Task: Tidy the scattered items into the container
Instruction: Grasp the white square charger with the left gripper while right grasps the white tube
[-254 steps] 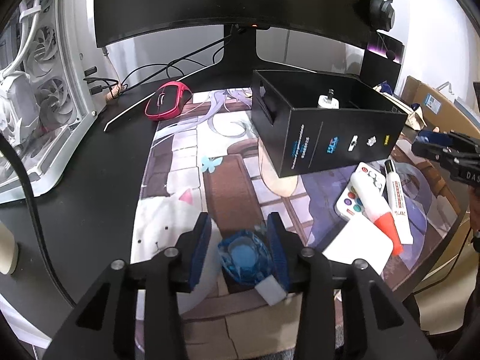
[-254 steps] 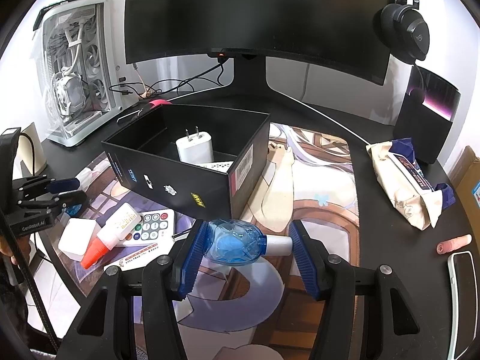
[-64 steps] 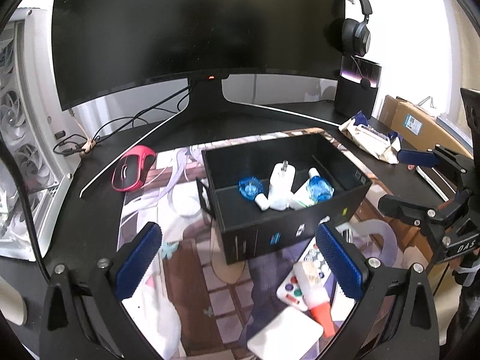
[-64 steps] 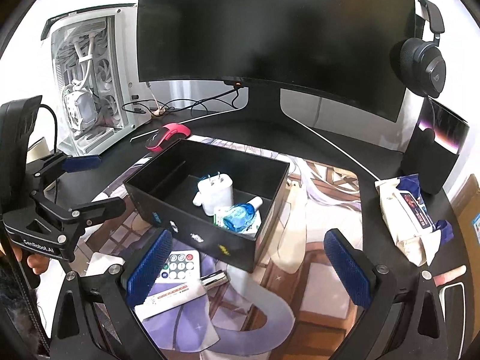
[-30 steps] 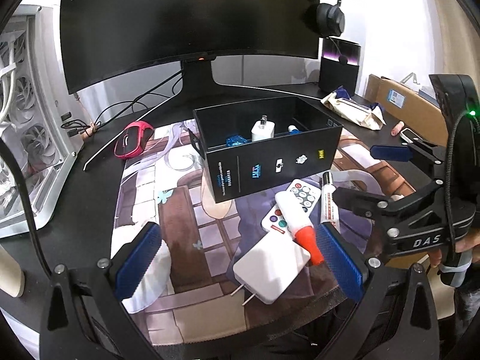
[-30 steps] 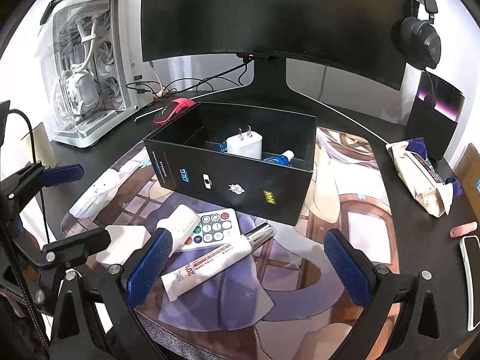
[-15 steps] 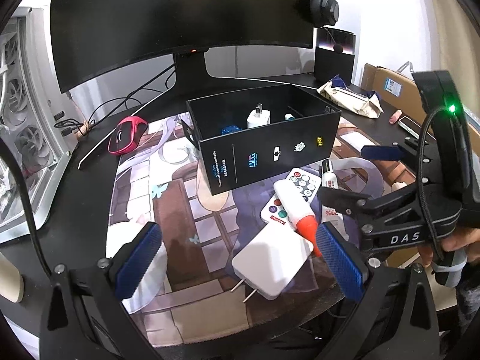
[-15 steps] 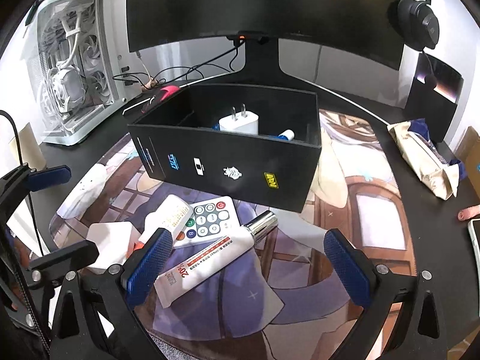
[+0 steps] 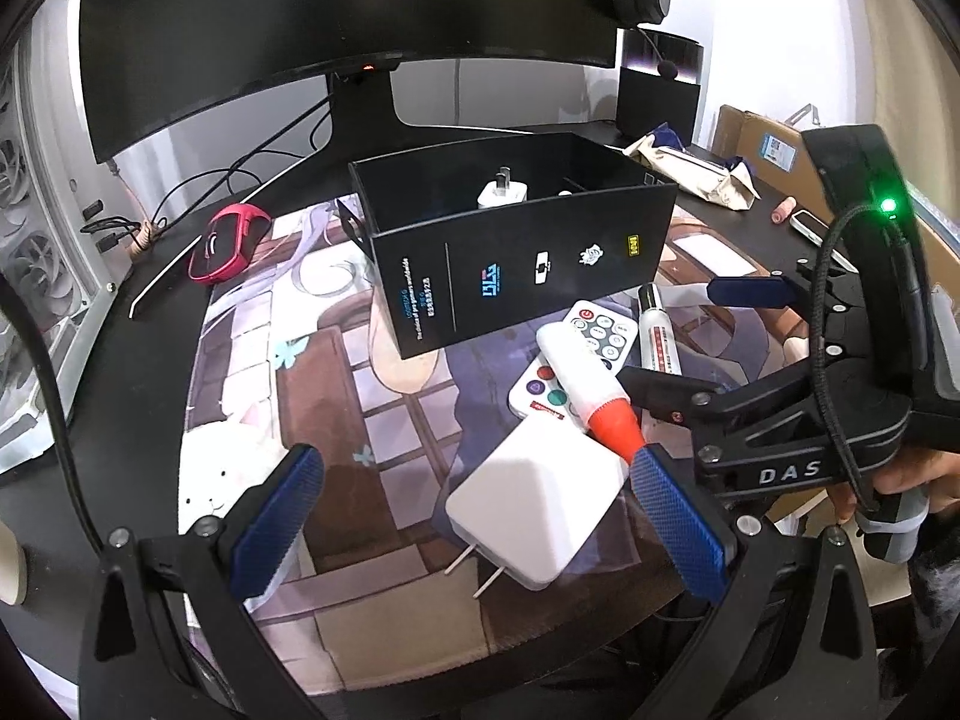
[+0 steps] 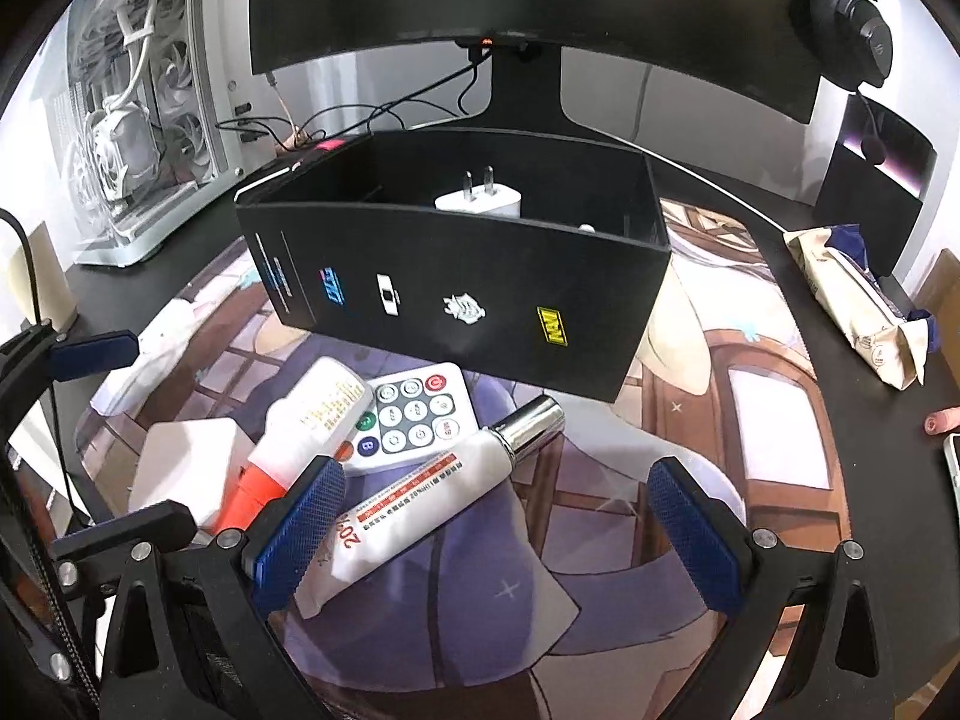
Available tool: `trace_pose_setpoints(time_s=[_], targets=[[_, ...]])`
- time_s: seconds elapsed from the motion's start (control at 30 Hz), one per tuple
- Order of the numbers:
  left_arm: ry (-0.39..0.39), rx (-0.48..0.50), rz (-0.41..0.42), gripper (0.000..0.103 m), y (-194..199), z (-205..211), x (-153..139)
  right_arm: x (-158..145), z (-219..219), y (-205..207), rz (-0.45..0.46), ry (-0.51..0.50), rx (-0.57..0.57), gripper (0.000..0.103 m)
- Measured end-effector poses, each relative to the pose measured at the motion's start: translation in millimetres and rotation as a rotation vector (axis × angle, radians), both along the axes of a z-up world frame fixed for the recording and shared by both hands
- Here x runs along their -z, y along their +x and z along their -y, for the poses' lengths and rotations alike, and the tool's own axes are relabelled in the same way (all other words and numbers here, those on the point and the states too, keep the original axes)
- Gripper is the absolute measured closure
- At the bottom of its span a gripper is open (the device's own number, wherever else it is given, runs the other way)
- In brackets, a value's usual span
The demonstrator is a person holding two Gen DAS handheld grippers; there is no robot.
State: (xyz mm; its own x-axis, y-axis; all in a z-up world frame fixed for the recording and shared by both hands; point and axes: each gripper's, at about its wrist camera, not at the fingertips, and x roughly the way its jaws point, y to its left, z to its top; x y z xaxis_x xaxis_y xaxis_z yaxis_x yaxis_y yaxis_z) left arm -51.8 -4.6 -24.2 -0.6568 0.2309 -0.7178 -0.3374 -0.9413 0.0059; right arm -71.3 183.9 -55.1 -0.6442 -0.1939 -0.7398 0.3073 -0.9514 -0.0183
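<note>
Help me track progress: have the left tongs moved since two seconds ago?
Yes: the left tongs drew back from the black box, now over the white charger.

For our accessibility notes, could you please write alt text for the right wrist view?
The open right gripper hovers over a white tube on a desk mat, beside a remote and an orange-capped bottle. Behind them a black box holds a white charger.

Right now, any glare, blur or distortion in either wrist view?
Left wrist: strong fisheye bending, black vignette corners, the monitor bowed; objects sharp. Right wrist: same curvature, highlight on the tube's chrome cap, bright glare on the wall upper right.
</note>
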Motion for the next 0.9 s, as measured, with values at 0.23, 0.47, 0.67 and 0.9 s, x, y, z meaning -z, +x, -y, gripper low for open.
trace_pose_setpoints(time_s=[0.23, 0.47, 0.67, 0.9], targets=[[-0.011, 0.004, 0.015, 0.000, -1.7, -0.1, 4.9, 4.1, -1.9, -1.5, 0.012, 0.012, -0.004, 0.000], [-0.018, 0.017, 0.027, 0.000, -1.5, 0.1, 9.5, 3.8, -19.4, -9.5, 0.020, 0.013, 0.028, 0.000], [-0.026, 0.024, 0.045, 0.000, -4.1, -1.7, 16.0, 5.1, -22.1, -11.2, 0.022, 0.005, 0.028, 0.000], [-0.022, 0.028, 0.059, 0.000, -6.7, -2.9, 22.1, 5.7, -21.4, -10.9, 0.016, 0.001, 0.021, 0.001]])
